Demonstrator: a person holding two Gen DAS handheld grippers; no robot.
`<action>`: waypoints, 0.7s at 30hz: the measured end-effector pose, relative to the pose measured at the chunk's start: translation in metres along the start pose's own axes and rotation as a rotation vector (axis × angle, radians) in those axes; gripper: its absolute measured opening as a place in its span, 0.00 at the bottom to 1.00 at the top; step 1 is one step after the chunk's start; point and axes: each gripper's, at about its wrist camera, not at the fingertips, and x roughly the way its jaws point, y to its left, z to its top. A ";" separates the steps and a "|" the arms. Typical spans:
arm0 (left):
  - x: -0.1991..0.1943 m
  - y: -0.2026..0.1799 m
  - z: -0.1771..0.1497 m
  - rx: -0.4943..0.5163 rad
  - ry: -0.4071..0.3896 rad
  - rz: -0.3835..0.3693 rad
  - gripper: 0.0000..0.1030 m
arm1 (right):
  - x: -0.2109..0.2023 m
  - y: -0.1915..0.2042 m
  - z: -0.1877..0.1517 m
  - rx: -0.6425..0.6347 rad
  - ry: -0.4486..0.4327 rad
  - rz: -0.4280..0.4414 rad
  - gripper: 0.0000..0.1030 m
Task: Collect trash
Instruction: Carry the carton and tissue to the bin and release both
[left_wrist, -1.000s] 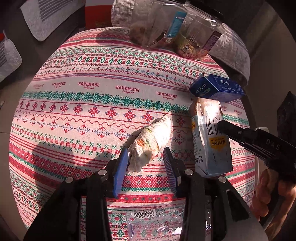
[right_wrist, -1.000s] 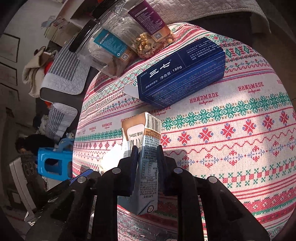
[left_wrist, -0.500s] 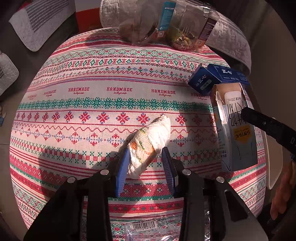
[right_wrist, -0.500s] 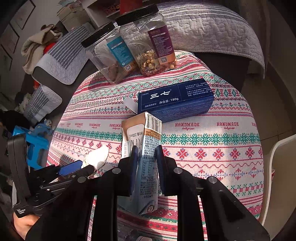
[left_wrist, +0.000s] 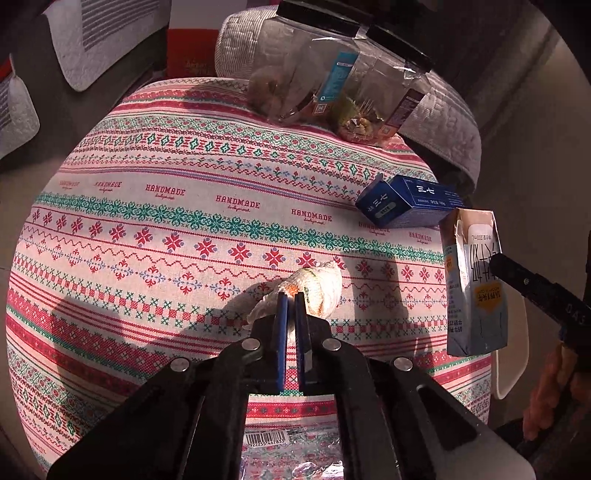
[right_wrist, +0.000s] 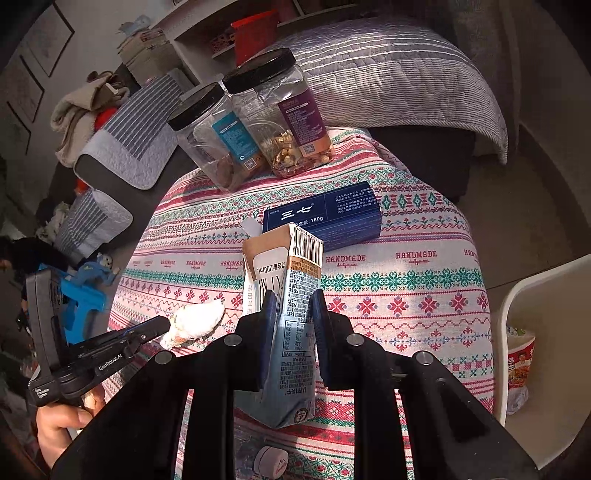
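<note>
Between the left gripper's (left_wrist: 291, 296) blue plastic fingers (left_wrist: 282, 314), a crumpled paper tissue (left_wrist: 317, 288), soft and matt. The milk carton (right_wrist: 295, 314) between the right fingers (right_wrist: 320, 317) is smooth printed cardboard. Beyond them, woven tablecloth (left_wrist: 166, 229), clear glossy plastic jars (right_wrist: 280, 114).

Hard, warm sunlight falls across the tabletop (left_wrist: 166, 221), leaving its patterned cloth bright while the room behind stays dim. The left tool (left_wrist: 290, 299) and the crumpled tissue (left_wrist: 317, 288) cast long, sharp shadows leftward over the cloth. Glare glints off the clear jars (right_wrist: 258, 122). Both views bulge with fisheye distortion, corners black. Focus is crisp mid-frame and softer toward the edges.
</note>
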 end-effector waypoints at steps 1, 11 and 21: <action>-0.005 -0.001 0.000 -0.011 -0.015 -0.016 0.03 | -0.003 -0.003 0.000 0.006 -0.002 0.005 0.19; -0.037 -0.004 -0.006 -0.074 -0.096 -0.080 0.03 | -0.032 -0.023 0.000 0.052 -0.036 0.039 0.19; -0.062 -0.051 -0.016 -0.054 -0.153 -0.184 0.03 | -0.076 -0.064 -0.004 0.122 -0.086 0.053 0.19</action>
